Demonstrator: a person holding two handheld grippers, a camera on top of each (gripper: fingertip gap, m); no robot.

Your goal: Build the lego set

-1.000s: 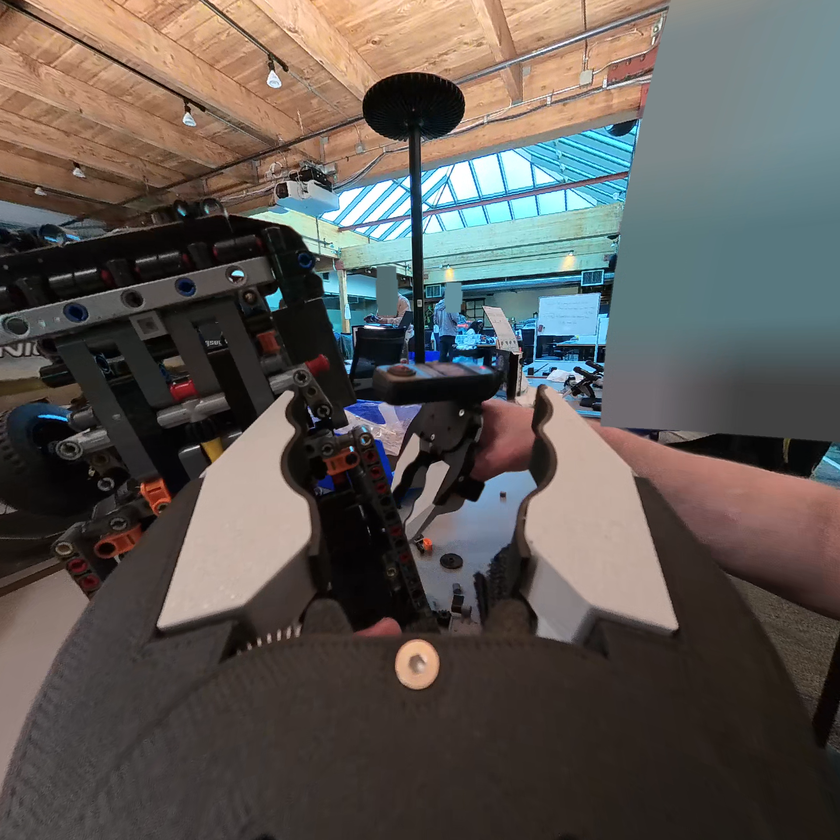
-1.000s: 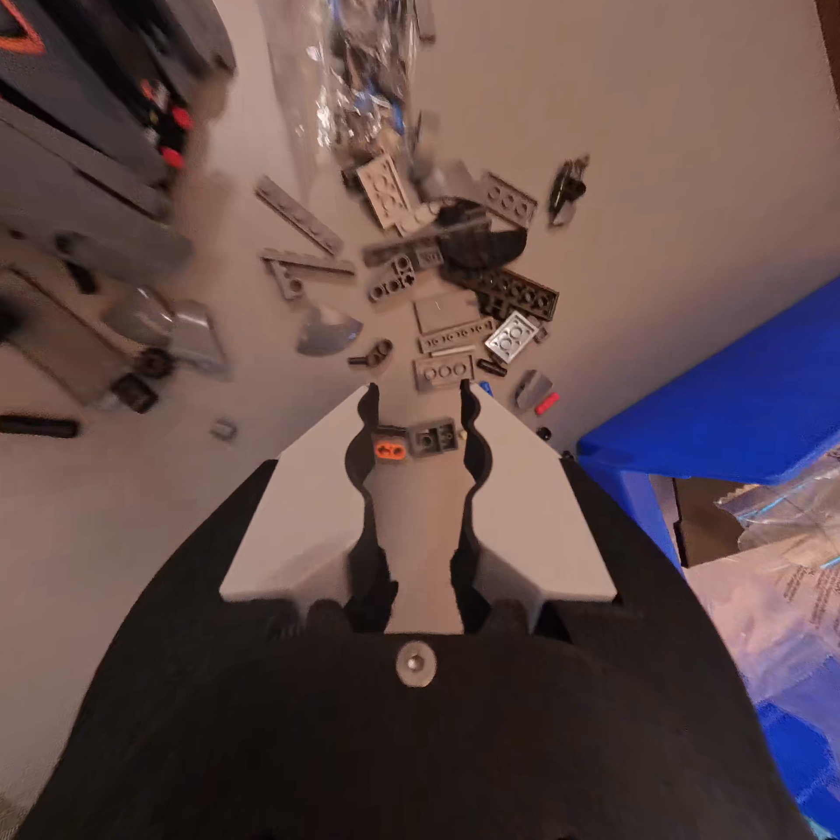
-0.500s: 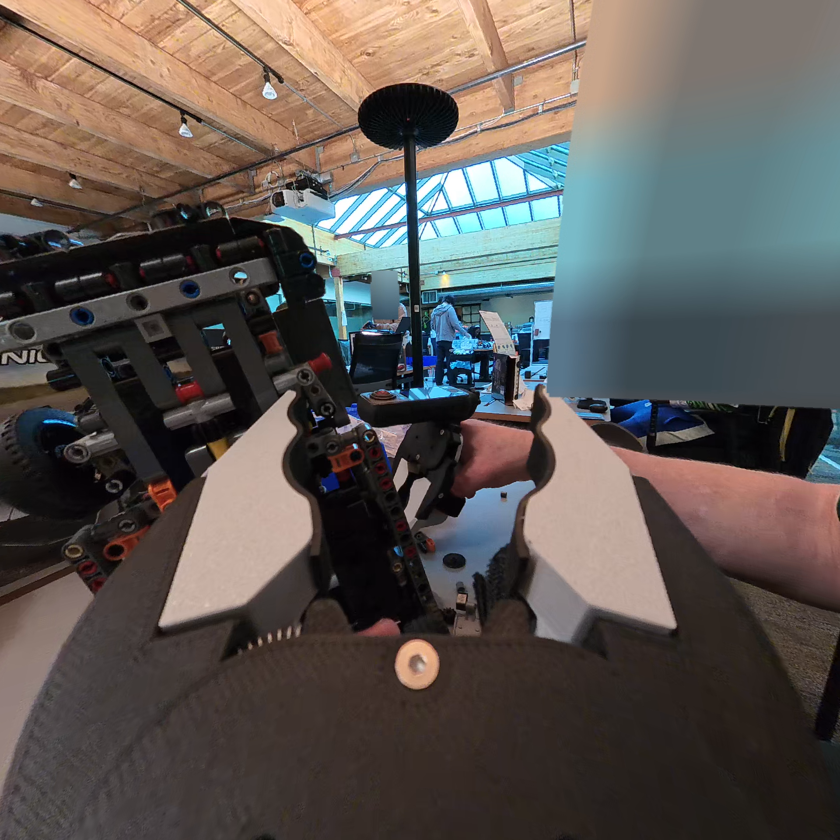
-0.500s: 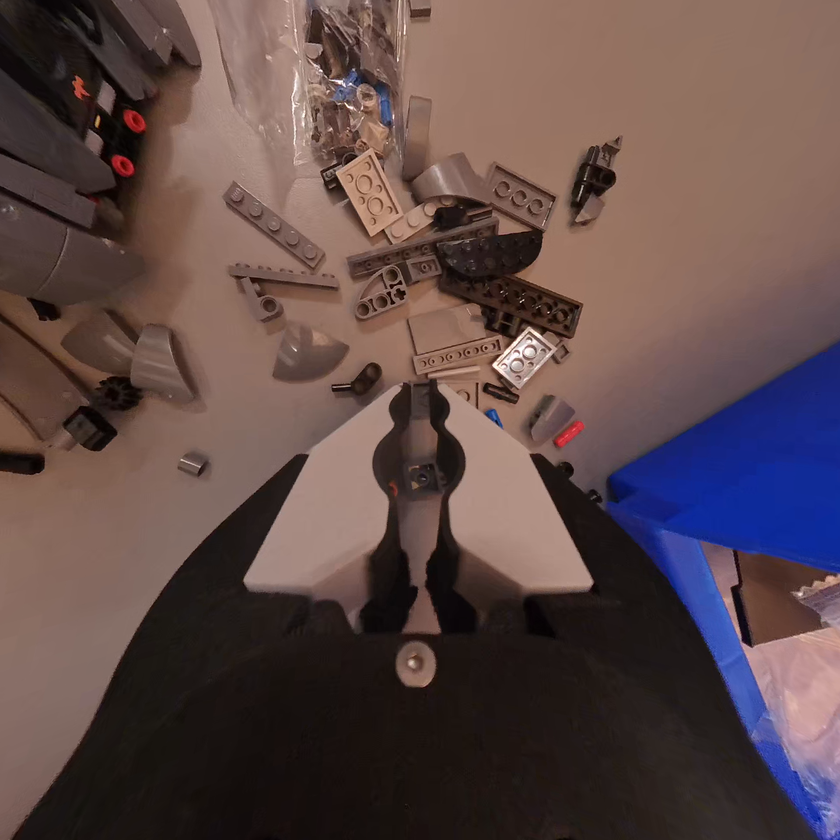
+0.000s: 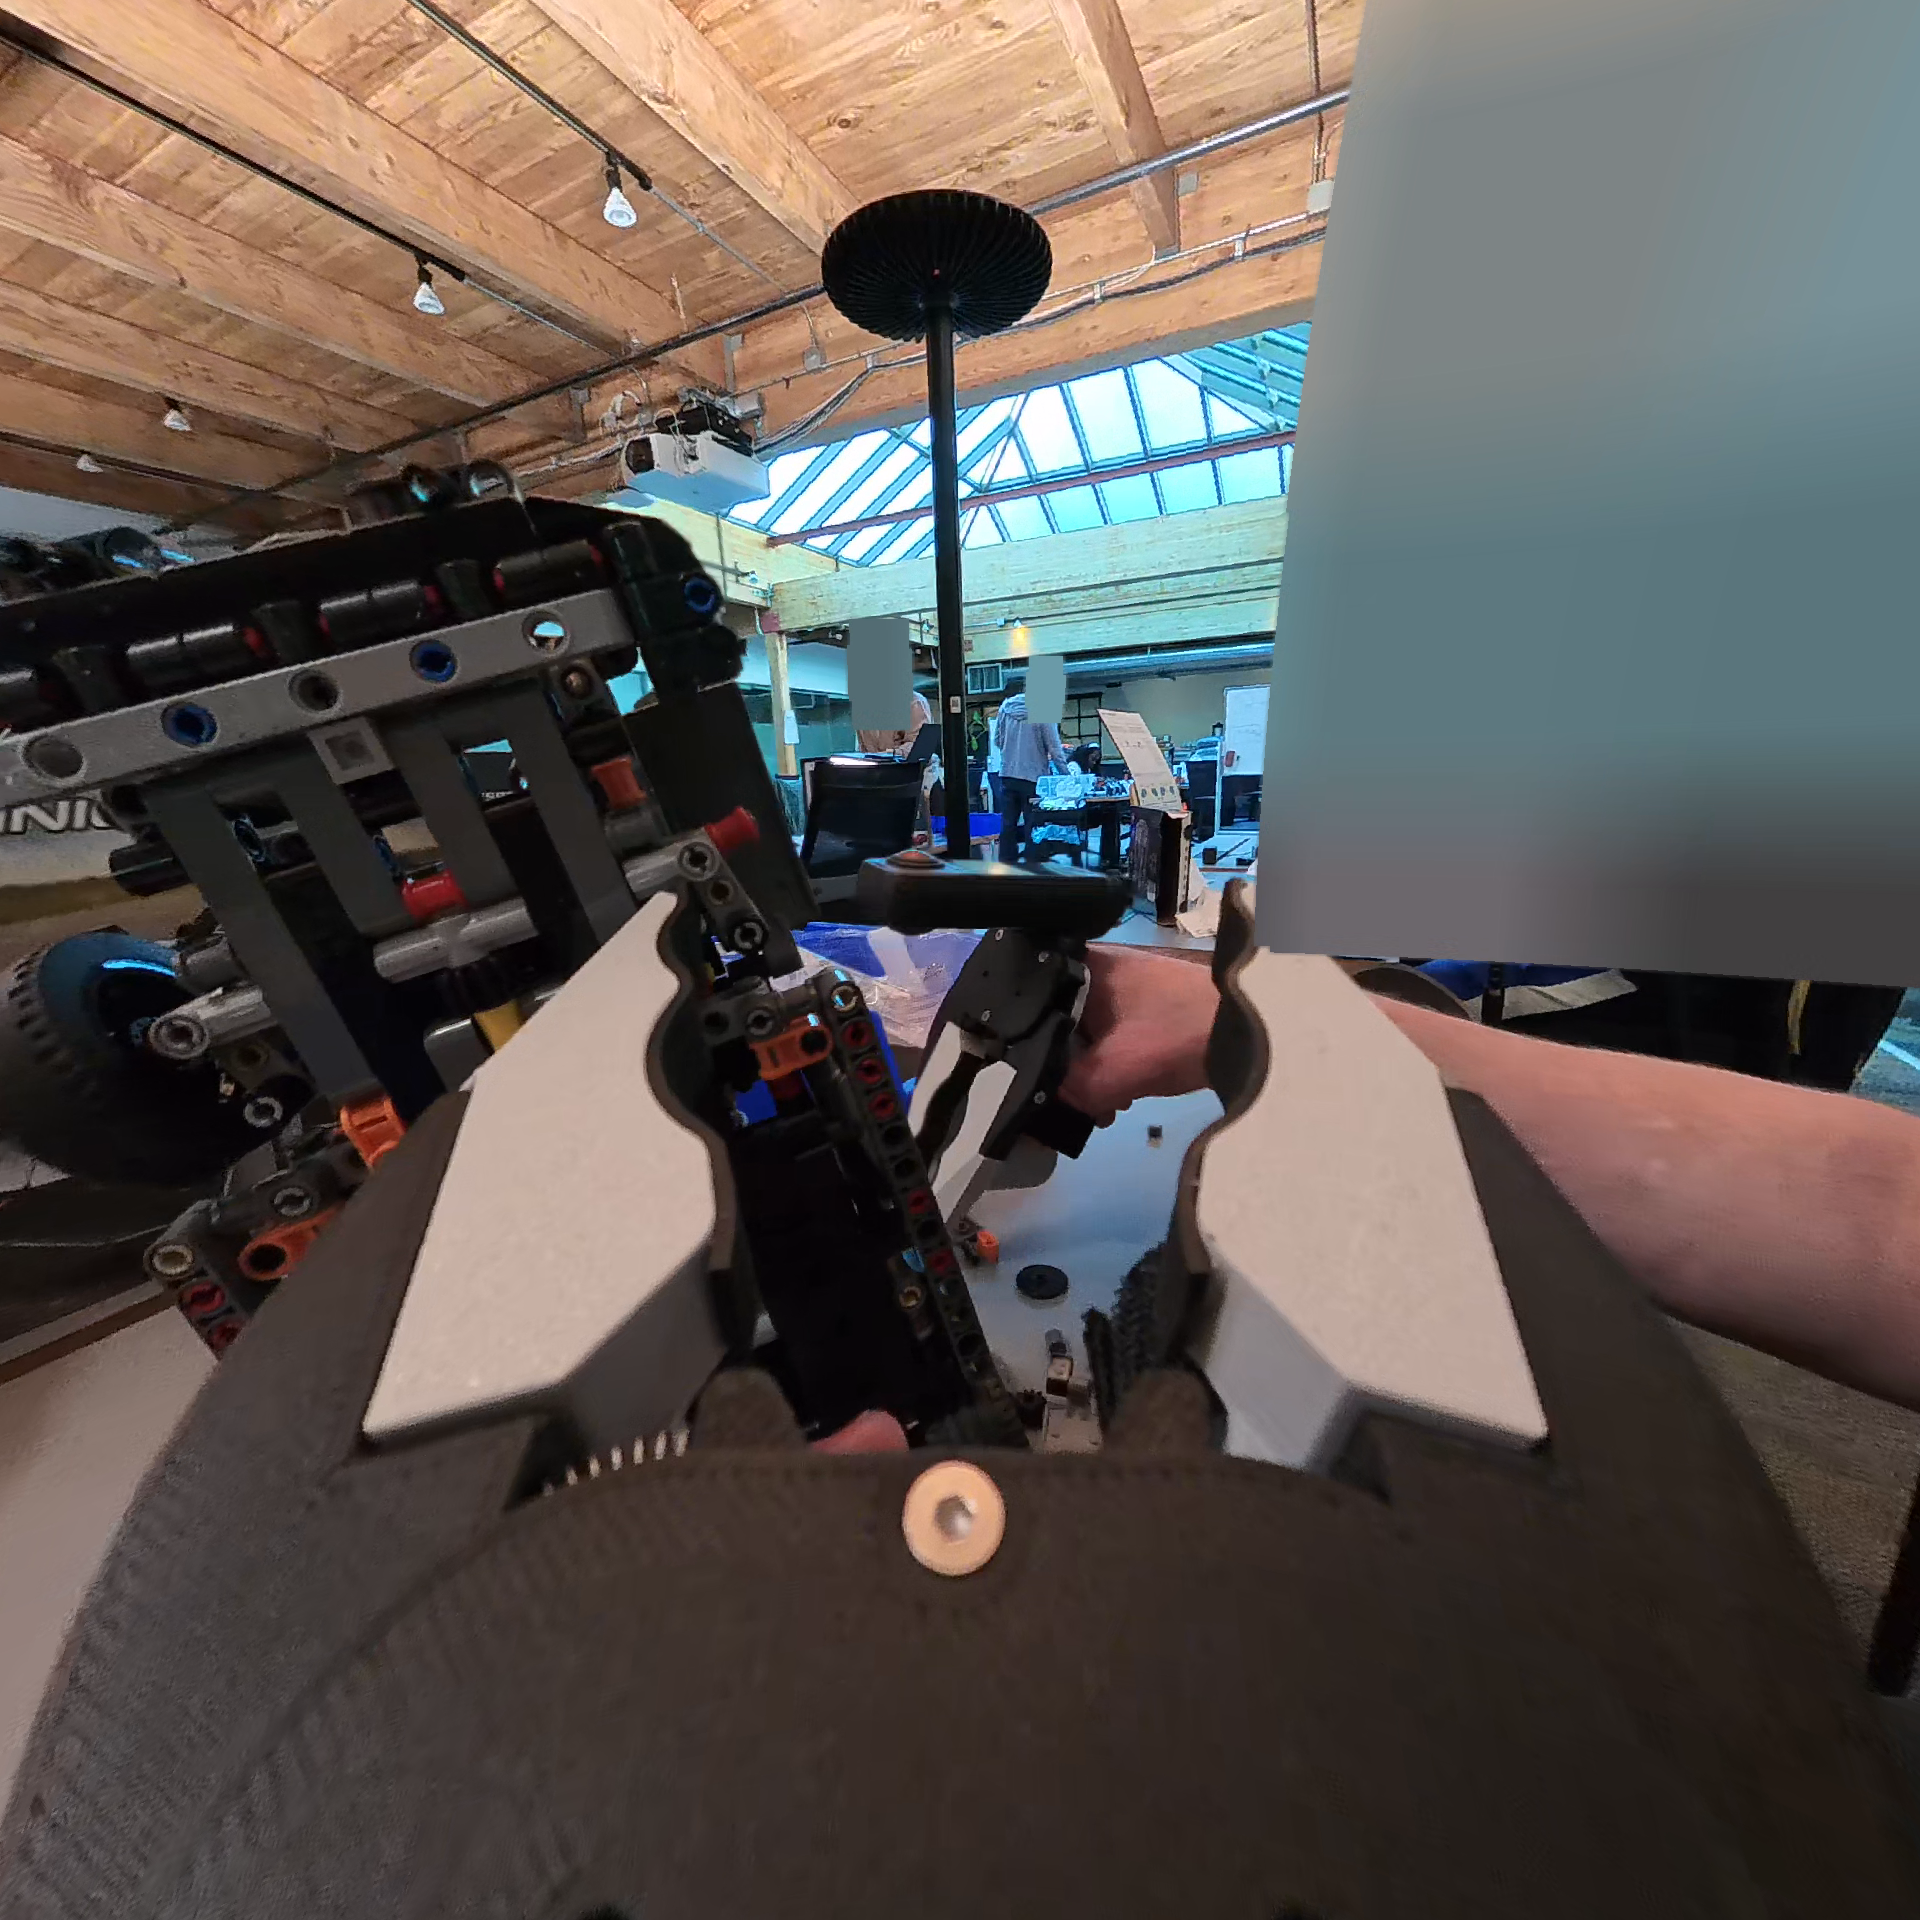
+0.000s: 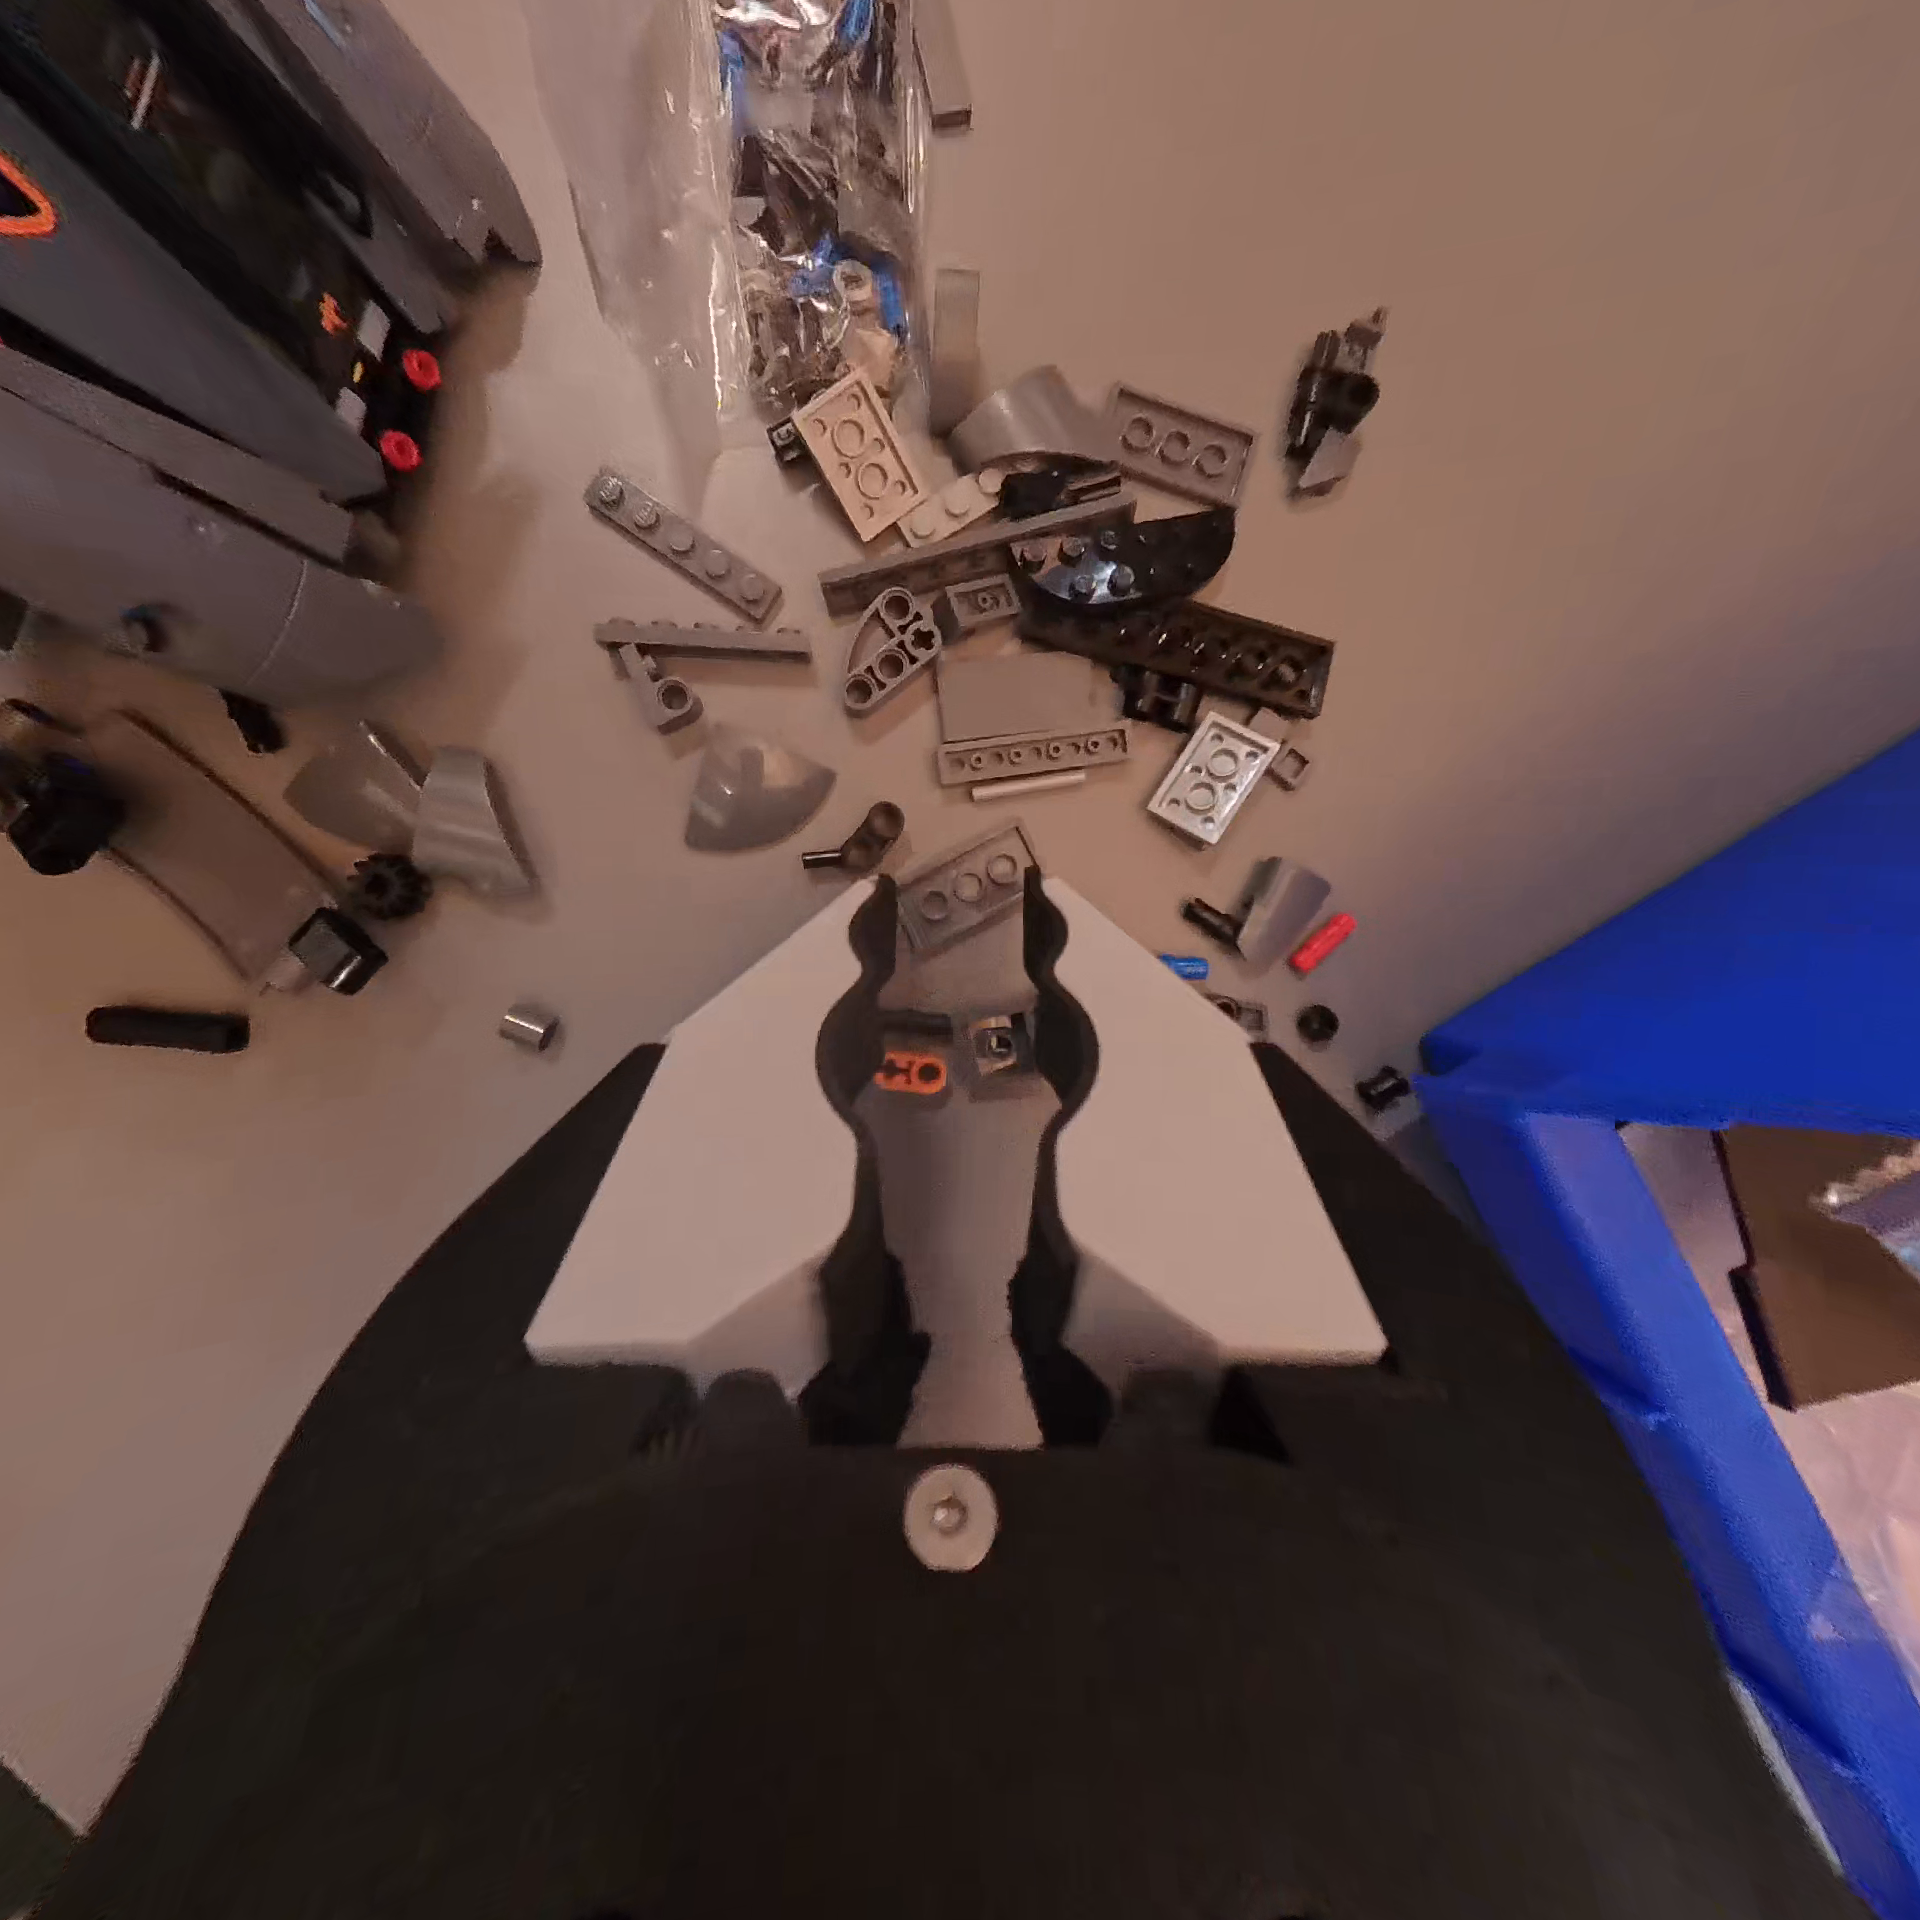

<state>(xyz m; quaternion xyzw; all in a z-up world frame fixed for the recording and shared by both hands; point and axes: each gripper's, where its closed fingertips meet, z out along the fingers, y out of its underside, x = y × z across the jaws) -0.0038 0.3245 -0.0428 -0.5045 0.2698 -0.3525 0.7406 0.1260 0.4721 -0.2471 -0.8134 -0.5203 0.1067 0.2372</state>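
Observation:
The large black and grey lego car model stands tilted at the left, and it also shows in the right wrist view. My left gripper is open wide; a black beam section of the model leans against its left finger. My right gripper points down at the table. Its jaws are narrowed onto a small grey three-stud plate, which sits tilted between the tips and touches both. The right gripper also shows in the left wrist view, held by a hand.
A pile of loose grey and black pieces and a clear bag of parts lie on the beige table beyond the right gripper. An orange connector lies between its fingers. A blue bin stands at the right. Left tips to right tips: about 30 cm.
The right gripper's jaws closed almost fully half a second ago, then widened; the grey plate now sits turned between the tips. The left gripper and the model have hardly moved.

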